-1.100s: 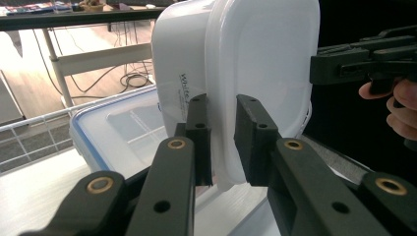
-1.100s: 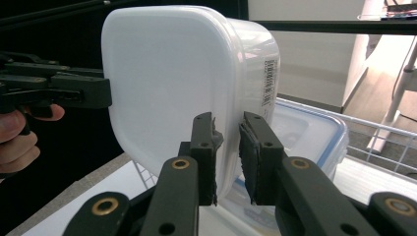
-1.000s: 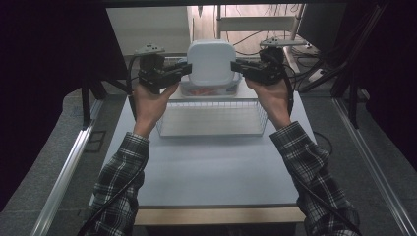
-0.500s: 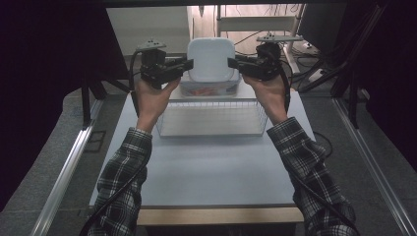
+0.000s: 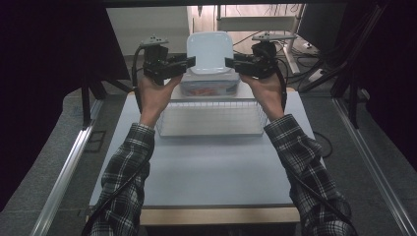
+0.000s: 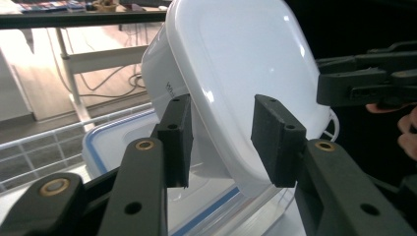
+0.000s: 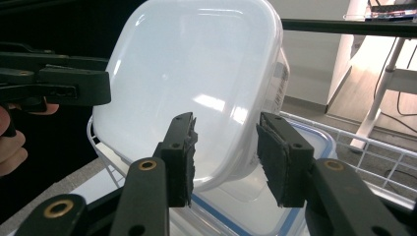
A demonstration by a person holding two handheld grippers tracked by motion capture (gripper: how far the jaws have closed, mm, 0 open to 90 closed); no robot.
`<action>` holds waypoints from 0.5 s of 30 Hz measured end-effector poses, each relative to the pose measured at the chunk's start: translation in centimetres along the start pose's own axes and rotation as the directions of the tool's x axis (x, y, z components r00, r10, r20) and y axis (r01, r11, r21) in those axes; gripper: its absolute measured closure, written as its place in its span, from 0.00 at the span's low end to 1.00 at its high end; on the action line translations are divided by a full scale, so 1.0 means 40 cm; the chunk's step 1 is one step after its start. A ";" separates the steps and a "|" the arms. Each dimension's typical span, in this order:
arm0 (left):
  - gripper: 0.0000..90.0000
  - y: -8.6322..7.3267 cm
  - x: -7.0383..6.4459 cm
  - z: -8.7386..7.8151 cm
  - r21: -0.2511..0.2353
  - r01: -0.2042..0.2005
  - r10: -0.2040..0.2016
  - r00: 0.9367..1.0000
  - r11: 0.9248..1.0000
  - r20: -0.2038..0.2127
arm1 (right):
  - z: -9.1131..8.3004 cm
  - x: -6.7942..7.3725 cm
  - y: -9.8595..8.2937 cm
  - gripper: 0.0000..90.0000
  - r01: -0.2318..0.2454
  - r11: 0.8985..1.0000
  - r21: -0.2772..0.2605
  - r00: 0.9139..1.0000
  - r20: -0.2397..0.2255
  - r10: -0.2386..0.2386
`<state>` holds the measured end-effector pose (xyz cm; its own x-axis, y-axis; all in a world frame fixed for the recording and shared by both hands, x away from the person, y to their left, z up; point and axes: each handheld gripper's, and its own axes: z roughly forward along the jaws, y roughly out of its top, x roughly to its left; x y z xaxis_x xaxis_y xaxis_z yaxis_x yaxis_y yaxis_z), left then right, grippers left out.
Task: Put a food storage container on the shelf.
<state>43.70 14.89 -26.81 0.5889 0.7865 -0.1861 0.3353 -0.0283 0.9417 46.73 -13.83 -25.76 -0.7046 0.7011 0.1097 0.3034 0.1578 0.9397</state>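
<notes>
Left gripper (image 5: 186,63) and right gripper (image 5: 230,62) each pinch an opposite edge of a white plastic container (image 5: 209,52), held tilted between them. Directly below the jaws sits a clear blue-rimmed lidded box (image 5: 210,86), with a wire basket (image 5: 211,119) nearer the person on the grey table (image 5: 206,172).

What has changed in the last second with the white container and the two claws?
The white container has gone up and away from the person, now above the blue-rimmed box, with the left claw and right claw at its two sides as before. Their pads straddle its edges; whether they press it is unclear. The wire basket stayed in place on the table.
</notes>
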 end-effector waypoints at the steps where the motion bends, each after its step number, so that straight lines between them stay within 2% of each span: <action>1: 0.66 0.001 0.002 0.001 0.002 0.001 -0.001 1.000 1.000 -0.002 | 0.001 -0.003 0.002 0.66 -0.003 1.000 0.003 1.000 -0.005 0.003; 6: 0.59 0.011 0.005 0.010 0.013 -0.022 0.023 0.998 1.000 -0.060 | 0.007 -0.002 0.013 0.65 0.002 1.000 0.010 1.000 -0.003 -0.002; 9: 0.55 0.017 0.011 0.016 0.002 -0.008 0.008 0.997 1.000 -0.075 | 0.014 0.001 0.017 0.64 0.015 0.999 0.038 1.000 0.015 -0.016; 11: 0.55 0.023 0.015 0.019 0.006 -0.005 0.005 0.997 1.000 -0.077 | 0.023 0.001 0.014 0.63 0.027 0.998 0.054 0.999 0.025 -0.028; 13: 0.55 0.029 0.021 0.022 0.007 0.001 0.000 0.997 1.000 -0.072 | 0.030 -0.002 0.011 0.63 0.016 0.999 0.050 1.000 0.019 -0.017; 15: 0.55 0.034 0.025 0.024 0.021 -0.011 0.012 0.998 1.000 -0.067 | 0.035 -0.004 0.008 0.63 0.013 0.999 0.049 1.000 0.012 -0.014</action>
<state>45.44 15.07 -25.98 0.5426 0.8255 -0.1556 0.3441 -0.0495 0.9376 47.82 -12.92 -25.93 -0.7011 0.7070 0.0931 0.3250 0.2006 0.9242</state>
